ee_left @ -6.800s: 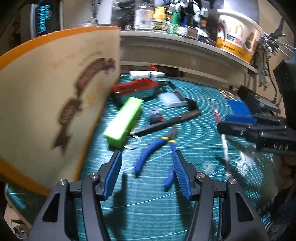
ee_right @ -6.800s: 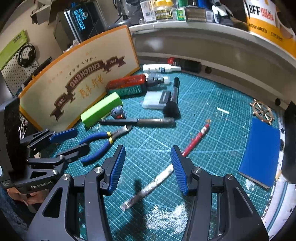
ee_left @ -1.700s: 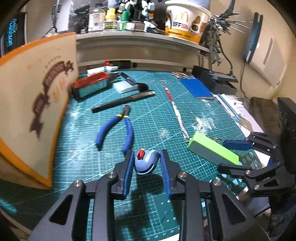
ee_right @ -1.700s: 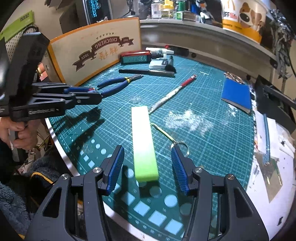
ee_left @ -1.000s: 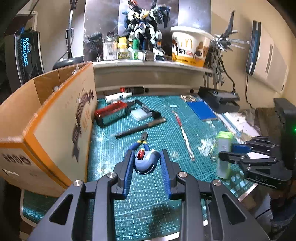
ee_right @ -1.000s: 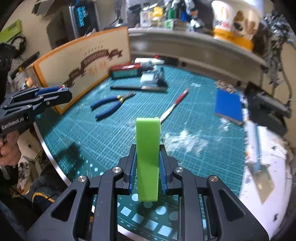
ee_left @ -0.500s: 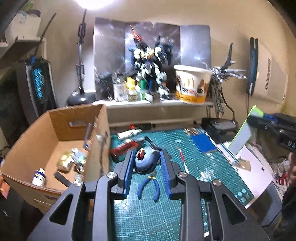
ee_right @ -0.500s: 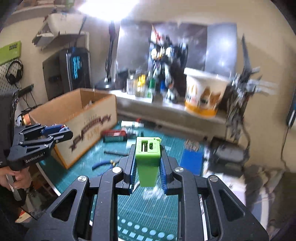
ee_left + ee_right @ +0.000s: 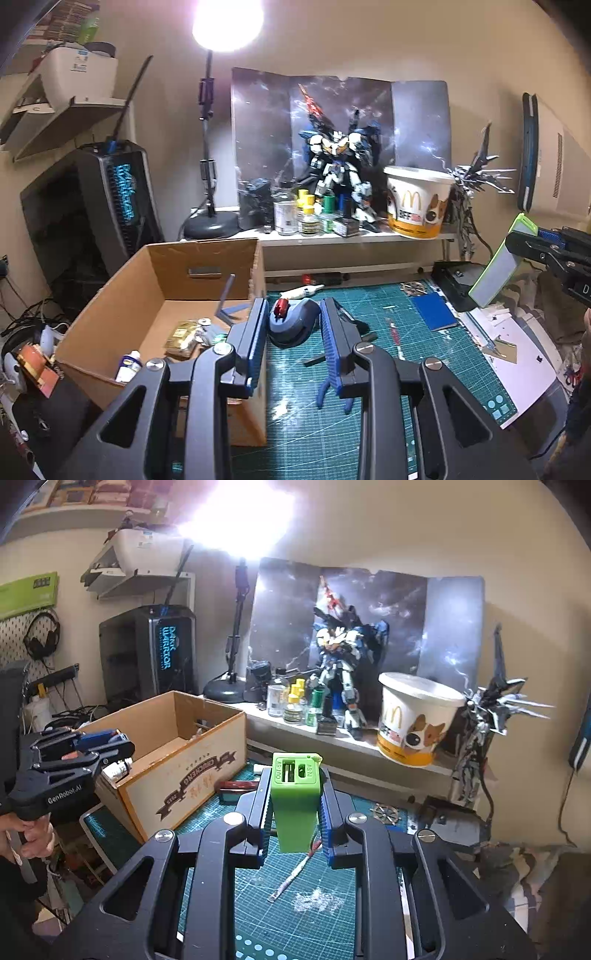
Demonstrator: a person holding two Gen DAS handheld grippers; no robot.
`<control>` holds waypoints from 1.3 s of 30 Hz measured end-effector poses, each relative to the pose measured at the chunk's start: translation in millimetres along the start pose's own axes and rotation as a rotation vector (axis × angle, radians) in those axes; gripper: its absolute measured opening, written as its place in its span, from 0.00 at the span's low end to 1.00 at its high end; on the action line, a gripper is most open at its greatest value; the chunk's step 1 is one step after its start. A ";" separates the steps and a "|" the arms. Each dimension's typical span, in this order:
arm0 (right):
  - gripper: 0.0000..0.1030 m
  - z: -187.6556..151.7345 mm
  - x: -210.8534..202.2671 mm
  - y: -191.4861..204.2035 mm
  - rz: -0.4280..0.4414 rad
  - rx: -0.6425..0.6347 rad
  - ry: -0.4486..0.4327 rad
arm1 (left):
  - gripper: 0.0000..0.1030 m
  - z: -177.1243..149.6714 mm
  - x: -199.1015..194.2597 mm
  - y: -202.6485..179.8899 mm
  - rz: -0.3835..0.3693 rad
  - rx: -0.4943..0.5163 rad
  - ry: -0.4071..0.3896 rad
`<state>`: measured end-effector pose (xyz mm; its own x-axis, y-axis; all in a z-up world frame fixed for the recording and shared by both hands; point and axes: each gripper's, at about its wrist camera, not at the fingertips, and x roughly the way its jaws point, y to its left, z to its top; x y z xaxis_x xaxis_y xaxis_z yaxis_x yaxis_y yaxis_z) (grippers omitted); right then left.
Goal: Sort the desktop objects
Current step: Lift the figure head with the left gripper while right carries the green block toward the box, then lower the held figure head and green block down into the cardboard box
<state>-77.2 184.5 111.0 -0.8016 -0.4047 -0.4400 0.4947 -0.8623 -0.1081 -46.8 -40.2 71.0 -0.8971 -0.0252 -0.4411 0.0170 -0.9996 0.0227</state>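
Left gripper clamped on small blue-grey model part, held above cutting mat beside open cardboard box. Right gripper clamped on green power bank, upright, above mat. Shelf with model robot behind.

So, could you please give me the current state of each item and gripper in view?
left gripper: shut on the blue-grey model part, lifted.
right gripper: shut on the green power bank, held upright, ports facing the camera.
cardboard box: open-topped, partly filled.
desk lamp: on.
McDonald's bucket: lidded.
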 end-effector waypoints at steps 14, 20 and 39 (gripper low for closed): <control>0.20 10.9 24.9 40.5 0.114 -0.049 -0.006 | 0.28 -9.6 -18.7 48.9 0.130 -0.074 0.015; 0.20 15.0 34.6 59.8 0.183 -0.076 -0.010 | 0.28 -16.9 -28.4 69.4 0.191 -0.108 0.024; 0.20 21.1 54.2 116.4 0.383 -0.151 -0.029 | 0.28 -41.8 -63.9 110.9 0.356 -0.186 0.051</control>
<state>-70.2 55.7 93.4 -0.5577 -0.6980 -0.4492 0.8013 -0.5938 -0.0721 30.8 -150.0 64.2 -0.7977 -0.3665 -0.4790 0.4068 -0.9133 0.0212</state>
